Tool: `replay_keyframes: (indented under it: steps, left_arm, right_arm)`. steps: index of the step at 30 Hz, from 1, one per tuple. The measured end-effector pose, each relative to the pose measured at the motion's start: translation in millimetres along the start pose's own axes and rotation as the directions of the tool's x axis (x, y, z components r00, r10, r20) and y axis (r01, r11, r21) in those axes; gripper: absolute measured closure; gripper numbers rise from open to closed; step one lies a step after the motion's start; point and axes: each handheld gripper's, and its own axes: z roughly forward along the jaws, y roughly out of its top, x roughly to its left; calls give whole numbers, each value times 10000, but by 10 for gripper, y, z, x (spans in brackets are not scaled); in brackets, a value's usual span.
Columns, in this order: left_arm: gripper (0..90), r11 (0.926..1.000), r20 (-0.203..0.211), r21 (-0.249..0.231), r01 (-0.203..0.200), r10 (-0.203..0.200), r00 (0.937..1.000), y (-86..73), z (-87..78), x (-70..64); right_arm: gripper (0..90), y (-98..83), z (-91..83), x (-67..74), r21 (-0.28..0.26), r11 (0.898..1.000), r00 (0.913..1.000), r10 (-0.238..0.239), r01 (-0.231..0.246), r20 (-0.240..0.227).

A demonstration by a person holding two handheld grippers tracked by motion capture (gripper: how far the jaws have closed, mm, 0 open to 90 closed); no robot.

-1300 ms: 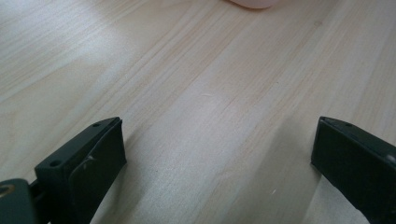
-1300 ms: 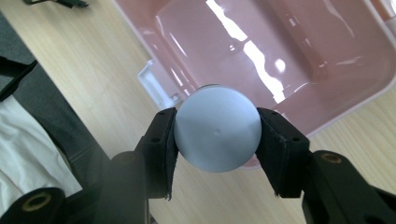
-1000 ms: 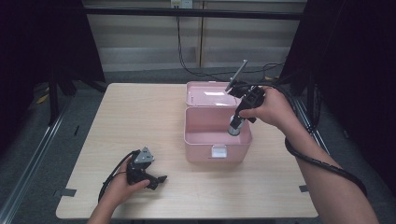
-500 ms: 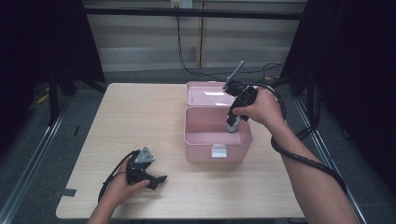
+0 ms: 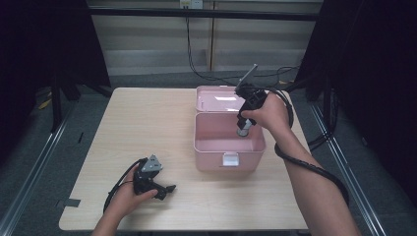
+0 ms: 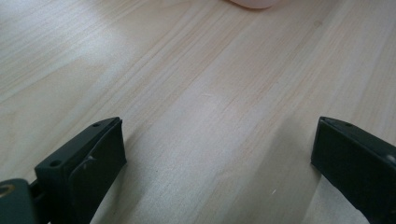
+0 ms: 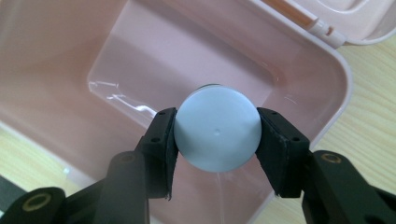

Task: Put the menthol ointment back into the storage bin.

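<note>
Right tool is clamping a round pale-blue cap, prob. a small bottle's, inside the open pink box w/ lid back; it should be going straight down, clear of walls, while left tool is resting released on the worktop.

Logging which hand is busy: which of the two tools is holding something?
The right tool, above the open pink box: its jaws are clamped on a round, pale blue cap. The left tool rests open over bare table.
</note>
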Motion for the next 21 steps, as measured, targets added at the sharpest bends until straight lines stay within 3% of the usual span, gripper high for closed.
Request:
replay_keyframes:
  steps: [10,21]
  left_arm:
    - [23,10000,6,0,-2,2,10000,0,0,0]
    - [24,10000,11,0,2,-2,10000,0,0,0]
  right_arm:
    - [506,30,204,-120,68,9959,9959,898,-898,-59]
    - [506,89,325,-120,76,9916,9916,1287,-1289,157]
